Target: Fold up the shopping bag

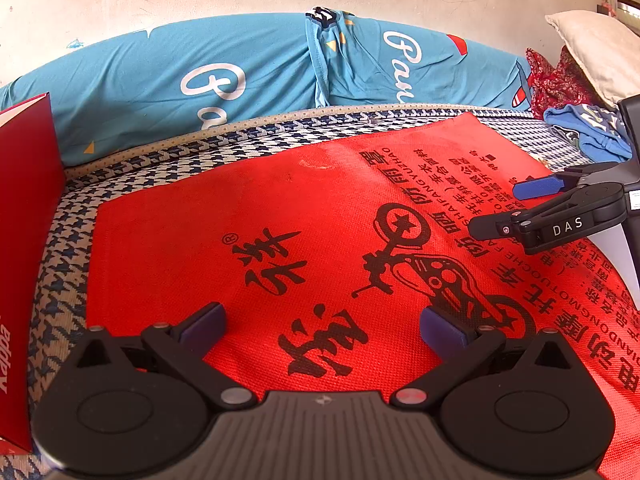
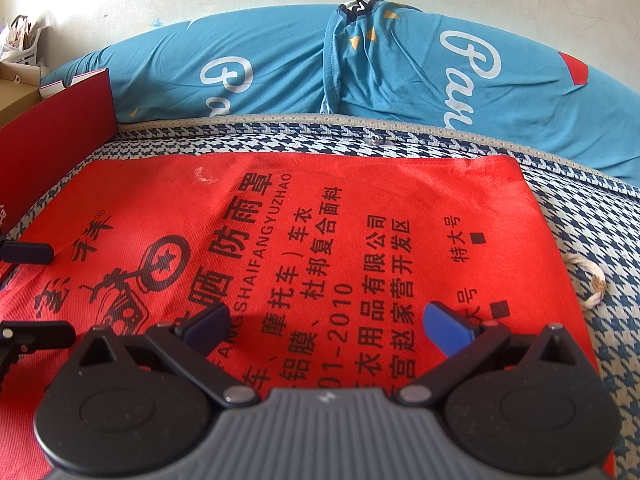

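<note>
Left wrist: woven red bag (image 1: 320, 208) flat (unfolded), grippers (image 1: 322, 330) agape.

Left tool (image 1: 322, 330): black linkage arms, blue pads, grey ribbed body, silver rivets. Right tool (image 2: 326, 326): same; "DAS" marking.

shopping bag (image 1: 320, 208) red, black print; mat (image 2: 580, 216) blue-white houndstooth; bolster (image 1: 180, 80) turquoise, white script; box (image 1: 24, 200) dark red; gripper pads (image 2: 446, 326) blue.

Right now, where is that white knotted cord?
In the right wrist view, the white knotted cord lies on the houndstooth mat, just off the red fabric shopping bag's right edge.
</note>
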